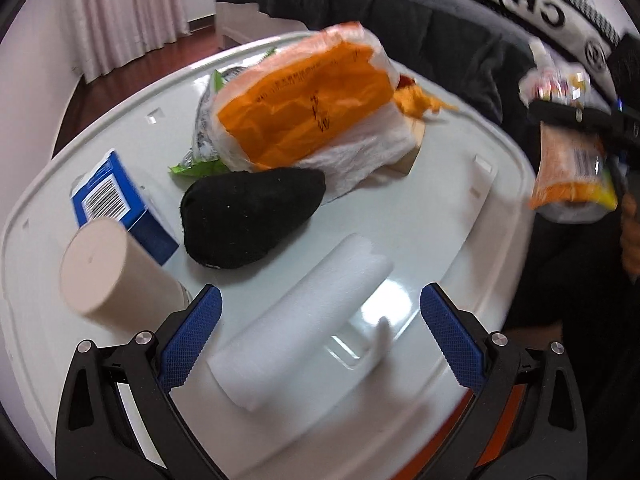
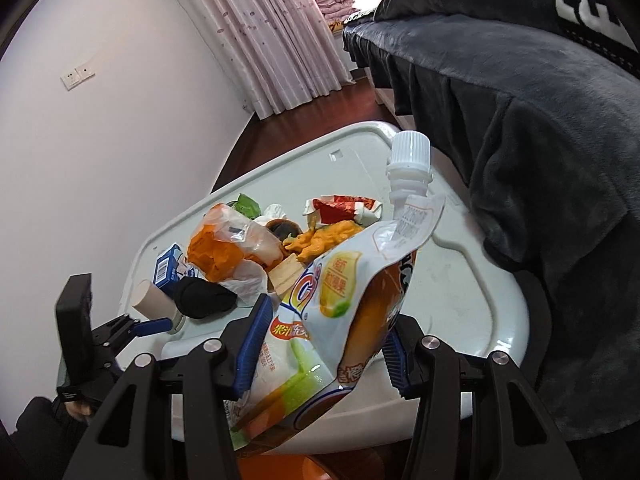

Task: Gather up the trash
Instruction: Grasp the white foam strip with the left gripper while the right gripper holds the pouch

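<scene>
- The right gripper (image 2: pixel 320 344) is clenched on a juice pouch (image 2: pixel 344 300); both blue pads press the lower half of the pouch from its two sides.
- The pouch stands nearly upright between the fingers. Its long axis runs from the jaws upward, leaning a little to the right, and its white screw cap (image 2: pixel 410 150) points up and away from the gripper.
- The pouch hangs in the air above the near edge of the white table (image 2: pixel 460 280), not touching it.
- Beyond the right gripper, on the table, lies a heap of trash: an orange-and-white plastic bag (image 2: pixel 228 252), a red wrapper (image 2: pixel 344 206), a blue carton (image 2: pixel 168 266), a black sock (image 2: pixel 206 294) and a beige tube (image 2: pixel 154 300).
- The left gripper (image 1: pixel 320 328) has its jaws released and wide apart, with nothing pressed between the pads.
- Between and just ahead of its fingers lies a white roll (image 1: pixel 304 328) on the table (image 1: pixel 440 220). The long axis of the roll goes from near the left pad diagonally away, toward the upper right.
- To the left of the left gripper stands the beige tube (image 1: pixel 116 268), with the blue carton (image 1: pixel 116 204) behind it.
- Farther ahead are the black sock (image 1: pixel 248 220) and then the orange-and-white plastic bag (image 1: pixel 312 108).
- Far to the right of the left gripper, in the air, the right gripper (image 1: pixel 576 128) is seen with the juice pouch (image 1: pixel 572 172), blurred.
</scene>
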### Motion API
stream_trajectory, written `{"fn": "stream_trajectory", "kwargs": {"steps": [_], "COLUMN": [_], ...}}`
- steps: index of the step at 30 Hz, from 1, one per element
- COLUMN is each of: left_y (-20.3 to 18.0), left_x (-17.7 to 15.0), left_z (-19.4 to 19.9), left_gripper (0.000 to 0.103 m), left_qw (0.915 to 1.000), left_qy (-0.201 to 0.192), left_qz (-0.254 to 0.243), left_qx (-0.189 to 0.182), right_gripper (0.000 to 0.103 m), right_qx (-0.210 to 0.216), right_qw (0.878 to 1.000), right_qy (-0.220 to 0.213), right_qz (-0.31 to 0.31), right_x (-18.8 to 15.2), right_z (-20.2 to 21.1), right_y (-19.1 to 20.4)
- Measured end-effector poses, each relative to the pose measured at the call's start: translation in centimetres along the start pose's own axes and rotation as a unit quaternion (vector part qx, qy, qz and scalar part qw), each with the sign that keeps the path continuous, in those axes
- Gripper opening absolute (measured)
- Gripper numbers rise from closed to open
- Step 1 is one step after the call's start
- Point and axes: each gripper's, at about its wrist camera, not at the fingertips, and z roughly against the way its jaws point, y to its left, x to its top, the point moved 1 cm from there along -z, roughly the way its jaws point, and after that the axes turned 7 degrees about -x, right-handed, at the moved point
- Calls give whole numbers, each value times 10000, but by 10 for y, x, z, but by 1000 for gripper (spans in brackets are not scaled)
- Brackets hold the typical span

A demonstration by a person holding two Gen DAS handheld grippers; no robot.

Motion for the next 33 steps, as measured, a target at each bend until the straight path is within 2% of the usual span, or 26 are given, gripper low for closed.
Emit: {"fn": "stream_trajectory", "kwargs": {"steps": [5, 6, 8, 9, 10, 11, 16, 19, 25, 30, 33], "left_y": [-9, -10, -5, -3, 0, 0, 7, 6, -9, -28, -45], "left_x": [-9, -14, -18, -20, -22, -24, -26, -28, -40, -49, -71], "left_z": [-15, -20, -18, -17, -12, -8, -3, 6, 43, 77, 99], "left_gripper": [95, 95, 91, 86, 64, 52, 37, 25, 20, 20, 20], "left_qw": [9968, 9962, 9978, 9983, 9986, 9987, 9988, 9938, 9771, 9633, 9540], "left_qy": [155, 169, -1, -39, -198, -235, -406, -645, -1189, -1347, -1456], "left_qz": [-761, -833, -664, -573, -492, -450, 138, 757, 1617, 2087, 2322], "left_qx": [192, 213, 35, -63, 5, 7, 256, 495, 709, 1020, 1219], "right_gripper": [51, 51, 51, 51, 51, 51, 51, 51, 51, 51, 51], "right_qx": [37, 49, 47, 51, 53, 46, 95, 87, 79, 56, 55], "right_qw": [9999, 9999, 9999, 9999, 9998, 9999, 9997, 9996, 9993, 9985, 9958], "right_qy": [45, 72, 112, 123, 125, 109, 103, 100, 64, -28, -247], "right_qz": [138, 136, 114, 110, 110, 117, 215, 241, 352, 538, 875], "right_x": [-2, -2, -2, -2, -2, -2, -2, -3, -7, -12, -19], "right_z": [-4, -6, -9, -10, -10, -10, -10, -9, -7, -2, 10], "right_y": [8, 9, 10, 10, 11, 12, 18, 19, 23, 33, 46]}}
